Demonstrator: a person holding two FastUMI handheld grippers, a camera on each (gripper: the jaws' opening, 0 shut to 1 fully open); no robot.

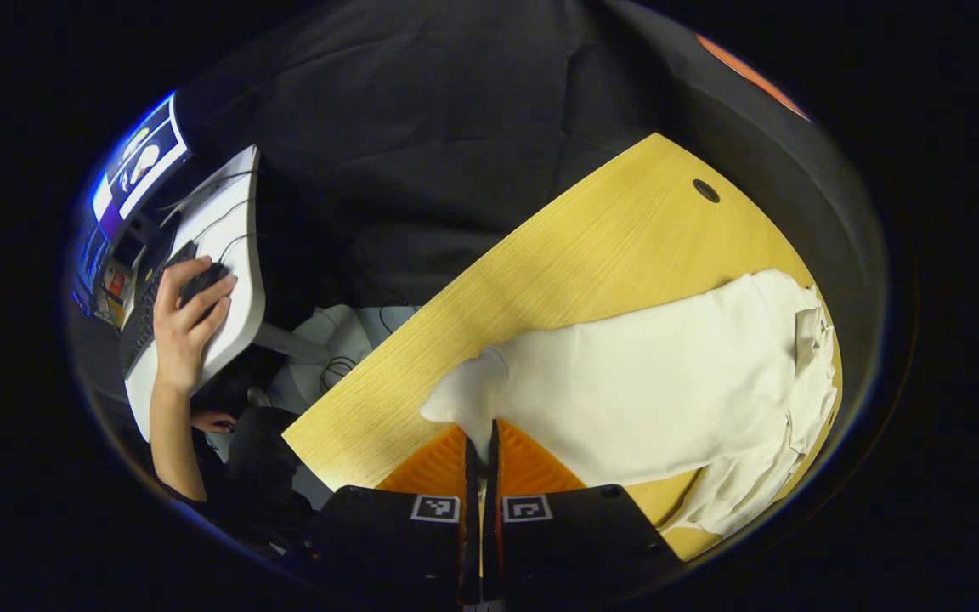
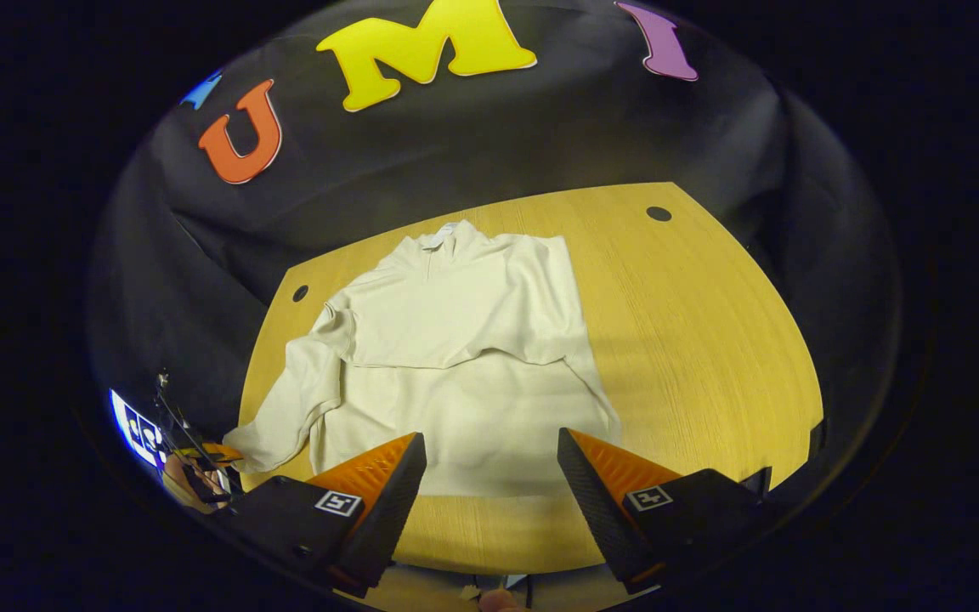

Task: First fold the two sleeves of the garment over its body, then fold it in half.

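A cream long-sleeved garment (image 2: 464, 357) lies flat on the wooden table (image 2: 693, 340), collar at the far side. One sleeve (image 2: 455, 340) is folded across the body. The other sleeve (image 2: 285, 408) trails toward the table's near left corner. There my left gripper (image 2: 230, 453) holds its cuff. In the left gripper view my left gripper (image 1: 479, 435) is shut on that cuff (image 1: 468, 399), which bunches up just above the fingertips; the garment (image 1: 668, 382) stretches off to the right. My right gripper (image 2: 489, 450) hangs open over the garment's hem, nothing between its fingers.
The table (image 1: 591, 255) has small cable holes (image 2: 659, 213) near its far corners. Past the table's left edge stands a white desk (image 1: 239, 280) with a monitor (image 1: 137, 170), where a person's hand (image 1: 188, 323) rests on a mouse. Black cloth walls surround the booth.
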